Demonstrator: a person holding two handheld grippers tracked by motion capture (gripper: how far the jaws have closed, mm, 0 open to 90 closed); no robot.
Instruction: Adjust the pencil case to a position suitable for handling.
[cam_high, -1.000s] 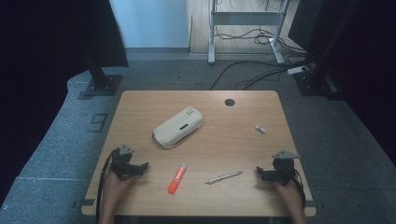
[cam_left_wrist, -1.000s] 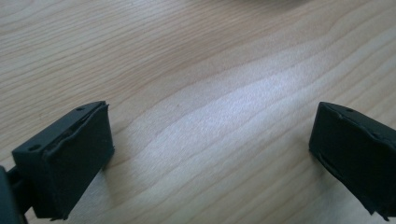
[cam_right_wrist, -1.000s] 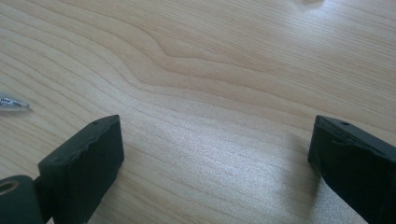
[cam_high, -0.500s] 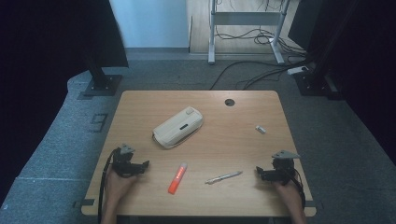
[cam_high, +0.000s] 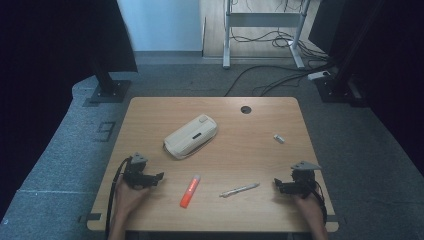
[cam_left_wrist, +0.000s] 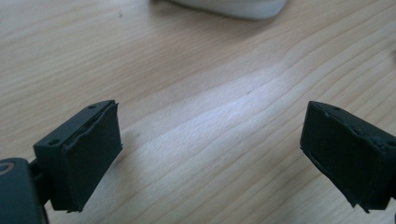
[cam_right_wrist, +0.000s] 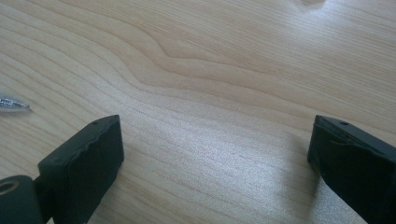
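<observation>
On a pale wooden table (cam_high: 150, 112), seen from above, a person's two hands rest near the front edge, each holding a black two-jaw gripper. At the far left, the left gripper (cam_high: 159, 176) lies low on the tabletop with its cable trailing back past the wrist; its jaws point toward three o'clock. In the left gripper view the two black pads stand wide apart over bare wood grain, nothing between them, after closing by a small amount in the last moment.

Just to the right, at about three o'clock from that gripper, lies an orange marker (cam_high: 189, 191) with a pale cap, its length running roughly from one o'clock to seven o'clock. Well beyond it, at about one o'clock from the left gripper, a cream pencil case (cam_high: 191, 136) sits near the table's middle; its rounded white edge (cam_left_wrist: 233, 7) shows at twelve o'clock in the left gripper view.

Farther right, a silver pen (cam_high: 239, 190) lies flat, its tip (cam_right_wrist: 14, 104) visible at nine o'clock in the right gripper view. A small white cap (cam_high: 278, 138) rests apart toward the far right, at about twelve o'clock from the right gripper.

At the right edge, the right gripper (cam_high: 276, 185) faces nine o'clock toward the pen, jaws spread wide and holding nothing.
</observation>
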